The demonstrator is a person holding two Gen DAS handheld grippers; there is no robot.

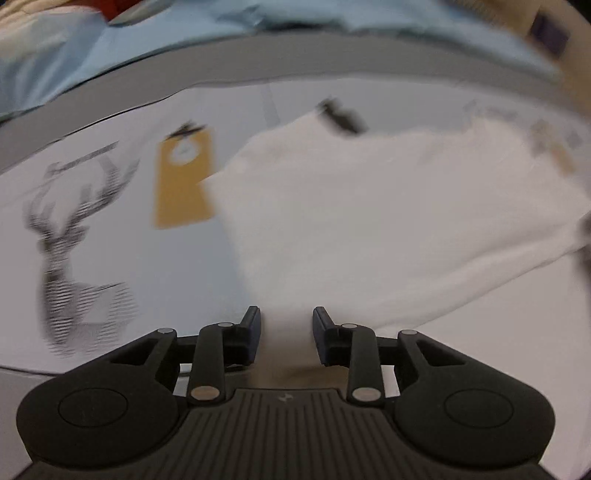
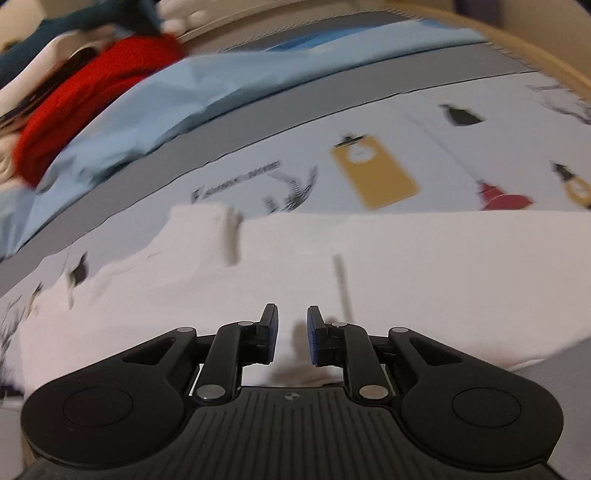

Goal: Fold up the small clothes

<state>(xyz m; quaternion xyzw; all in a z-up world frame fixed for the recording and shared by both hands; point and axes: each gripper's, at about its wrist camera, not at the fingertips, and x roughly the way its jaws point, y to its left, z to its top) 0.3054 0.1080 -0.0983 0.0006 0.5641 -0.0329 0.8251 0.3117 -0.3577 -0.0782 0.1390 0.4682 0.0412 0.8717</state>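
Observation:
A white garment [image 1: 369,221] lies on a pale printed sheet [image 1: 122,266]. In the left wrist view it spreads from the middle to the right, and its near edge runs down between my left gripper's fingers. My left gripper [image 1: 286,325] is open, with cloth in the gap but no grip on it. In the right wrist view the white garment [image 2: 369,280] fills the lower middle as a wide flat band. My right gripper [image 2: 291,325] is open just above it, holding nothing. Both views are blurred.
The sheet carries a deer print [image 1: 70,236], a yellow tag print [image 1: 184,181] and small dark figures [image 2: 460,114]. A light blue cloth [image 2: 207,92], a red garment [image 2: 96,92] and dark teal fabric [image 2: 74,22] lie behind. A grey band [image 1: 332,62] edges the sheet.

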